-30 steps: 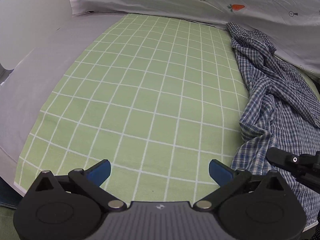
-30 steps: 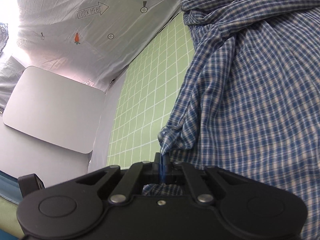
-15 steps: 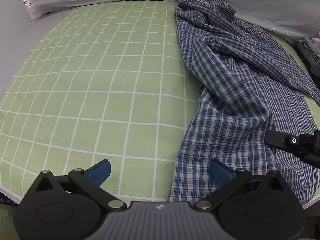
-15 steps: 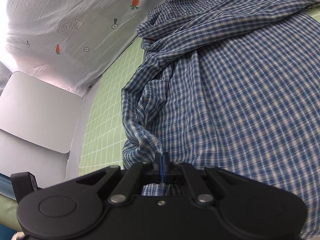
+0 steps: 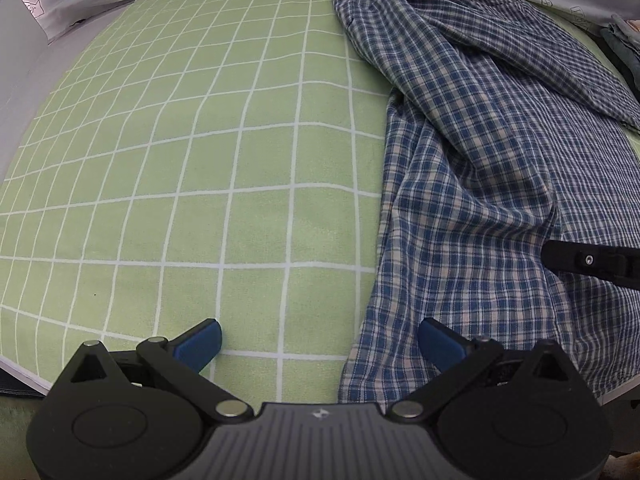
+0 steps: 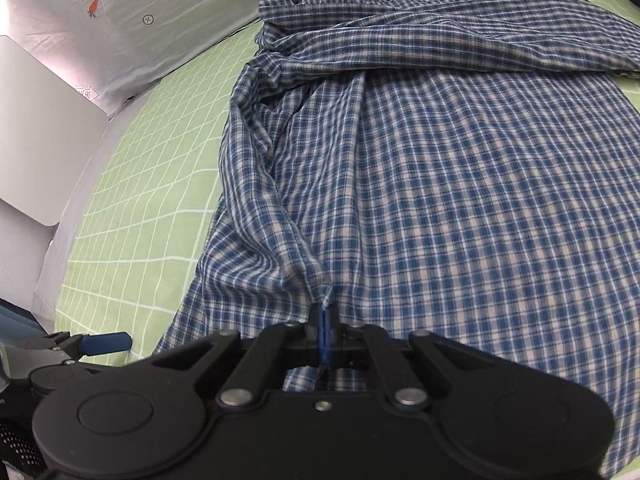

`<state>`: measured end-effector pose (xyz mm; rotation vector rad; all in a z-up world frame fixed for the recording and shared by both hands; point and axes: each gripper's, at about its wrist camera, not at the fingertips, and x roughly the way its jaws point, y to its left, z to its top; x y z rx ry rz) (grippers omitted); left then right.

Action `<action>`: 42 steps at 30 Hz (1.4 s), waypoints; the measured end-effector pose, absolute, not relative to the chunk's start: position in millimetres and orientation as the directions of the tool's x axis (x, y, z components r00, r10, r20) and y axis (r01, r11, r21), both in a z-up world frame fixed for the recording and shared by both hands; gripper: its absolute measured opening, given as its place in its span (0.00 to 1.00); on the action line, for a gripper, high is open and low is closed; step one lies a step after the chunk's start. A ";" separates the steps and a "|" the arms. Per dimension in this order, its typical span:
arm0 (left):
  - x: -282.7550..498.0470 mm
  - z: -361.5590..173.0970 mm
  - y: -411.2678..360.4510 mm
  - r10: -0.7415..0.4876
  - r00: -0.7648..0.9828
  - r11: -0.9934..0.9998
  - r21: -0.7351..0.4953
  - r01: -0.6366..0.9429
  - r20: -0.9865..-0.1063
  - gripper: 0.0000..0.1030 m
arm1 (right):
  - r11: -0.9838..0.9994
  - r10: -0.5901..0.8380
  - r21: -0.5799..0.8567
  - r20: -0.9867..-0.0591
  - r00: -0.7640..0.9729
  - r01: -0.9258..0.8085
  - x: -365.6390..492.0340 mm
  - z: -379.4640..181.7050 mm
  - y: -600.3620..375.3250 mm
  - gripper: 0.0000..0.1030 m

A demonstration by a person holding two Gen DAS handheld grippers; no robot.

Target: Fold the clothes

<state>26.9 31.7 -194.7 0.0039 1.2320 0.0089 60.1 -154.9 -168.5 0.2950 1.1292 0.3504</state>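
A blue-and-white checked shirt (image 5: 472, 184) lies rumpled over the right half of the green grid bedsheet (image 5: 180, 168), its hem at the near edge. My left gripper (image 5: 318, 338) is open above the sheet, its right blue fingertip (image 5: 438, 342) over the shirt's left hem corner. The right gripper body (image 5: 592, 260) pokes in from the right edge. In the right wrist view the shirt (image 6: 460, 184) fills the frame, and my right gripper (image 6: 324, 330) is shut on a pinched fold near the hem. The left gripper's blue finger (image 6: 104, 342) shows at lower left.
A white printed pillow or duvet (image 6: 132, 20) runs along the far side of the bed. A pale grey panel (image 6: 36, 148) stands at the left. Dark folded clothes (image 5: 624, 48) lie at the far right. The bed's near edge (image 5: 24, 376) drops off just before my left gripper.
The left gripper has swung right, so the shirt's left hem now lies between its open fingers. The right gripper has drawn the pinched shirt toward the near edge, spreading it flatter.
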 end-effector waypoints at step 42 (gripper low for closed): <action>389.3 -104.7 89.9 -0.179 0.556 0.933 -0.319 -0.164 -0.811 0.98 | 0.873 -0.155 0.171 -0.791 0.592 0.457 257.2 -159.6 -395.7 0.63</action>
